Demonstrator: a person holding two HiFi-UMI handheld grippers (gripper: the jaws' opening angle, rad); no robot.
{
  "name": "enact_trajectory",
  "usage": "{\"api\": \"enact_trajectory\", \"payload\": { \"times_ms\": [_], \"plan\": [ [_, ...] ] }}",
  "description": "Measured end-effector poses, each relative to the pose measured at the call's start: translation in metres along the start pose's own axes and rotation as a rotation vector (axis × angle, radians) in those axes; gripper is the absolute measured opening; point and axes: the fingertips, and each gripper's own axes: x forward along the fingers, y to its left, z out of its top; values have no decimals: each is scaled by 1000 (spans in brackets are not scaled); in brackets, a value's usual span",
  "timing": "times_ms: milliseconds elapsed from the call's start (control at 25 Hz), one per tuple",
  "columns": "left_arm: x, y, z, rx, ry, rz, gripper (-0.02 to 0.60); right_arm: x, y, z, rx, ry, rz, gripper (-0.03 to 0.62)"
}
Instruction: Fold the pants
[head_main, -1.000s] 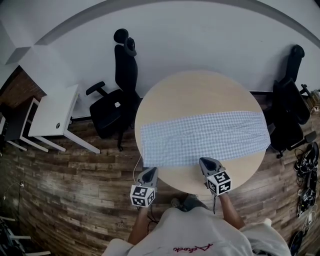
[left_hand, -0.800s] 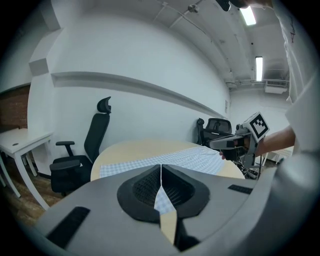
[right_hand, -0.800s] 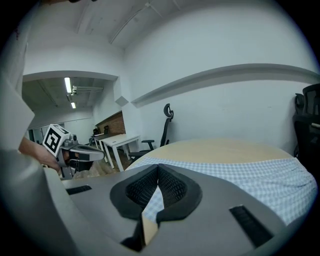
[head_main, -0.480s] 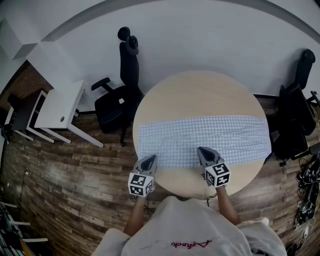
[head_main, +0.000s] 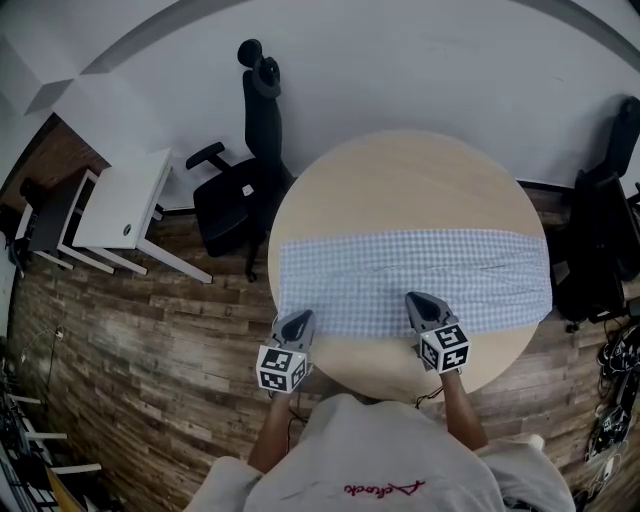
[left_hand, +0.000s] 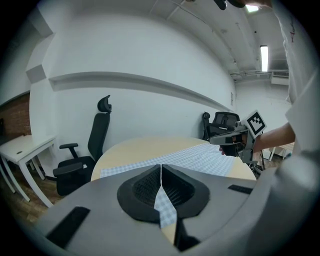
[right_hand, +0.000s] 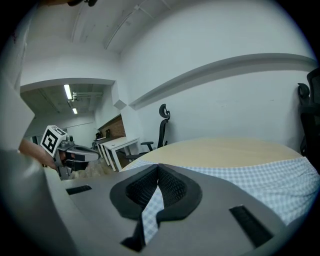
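Two pinches sit on the near edge at once. My left tongs (head_main: 296, 322) are clamped on the pale blue-and-white checked cloth pants (head_main: 430, 262) close to their near corner, at about seven o'clock on the round light-wood table (head_main: 400, 175). My right tongs (head_main: 420, 303) are clamped on the same edge roughly midway along it, at about five o'clock. In each tongs view a sliver of checked cloth runs between the ribbed black pads, so both grips have cloth in them.

The pants lie flat in a long band across the table from nine to three o'clock, their far end reaching the rim at three. Toward twelve o'clock the tabletop is bare wood.

I judge that I hold the edge at two well-separated spots so it comes up as one straight line rather than sagging. The bare wood beyond gives room to lay it over. The fold itself is not yet made.

The next move calls for both tongs travelling in step. If one leads, the crease will skew, and cloth this thin could slip from the pads.

A black office chair (head_main: 240, 195) stands at ten o'clock, clear of the table.
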Motion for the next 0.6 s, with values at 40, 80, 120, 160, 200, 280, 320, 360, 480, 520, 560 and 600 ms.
{"api": "enact_trajectory", "payload": {
  "times_ms": [40, 80, 120, 160, 200, 280, 320, 360, 480, 520, 560, 600],
  "plan": [
    [3, 5, 0, -1, 2, -2, 35, 4, -2, 0, -2, 7, -4, 29],
    [7, 11, -1, -1, 4, -5, 35, 9, -5, 1, -5, 14, -8, 29],
    [11, 18, -1, -1, 7, -7, 35, 14, -7, 2, -8, 21, -12, 29],
    [16, 25, -2, -2, 12, -9, 35, 20, -10, 3, -12, 27, -17, 29],
    [21, 33, -3, -3, 18, -11, 35, 26, -14, 4, -15, 34, -24, 29],
    [34, 49, -2, -4, 34, -20, 35, 37, -23, 7, -23, 51, -40, 29],
    [40, 57, 0, -1, 40, -25, 35, 42, -27, 9, -30, 60, -48, 29],
    [46, 66, 2, 3, 46, -30, 35, 48, -32, 12, -40, 70, -56, 29],
    [62, 97, 7, 24, 64, -37, 35, 68, -47, 17, -76, 104, -73, 29],
    [69, 108, 8, 32, 72, -39, 35, 76, -52, 19, -90, 118, -77, 29],
    [75, 120, 8, 43, 82, -41, 35, 85, -58, 21, -105, 133, -78, 29],
    [81, 132, 9, 56, 94, -44, 35, 94, -62, 22, -120, 149, -79, 29]
  ]
}}
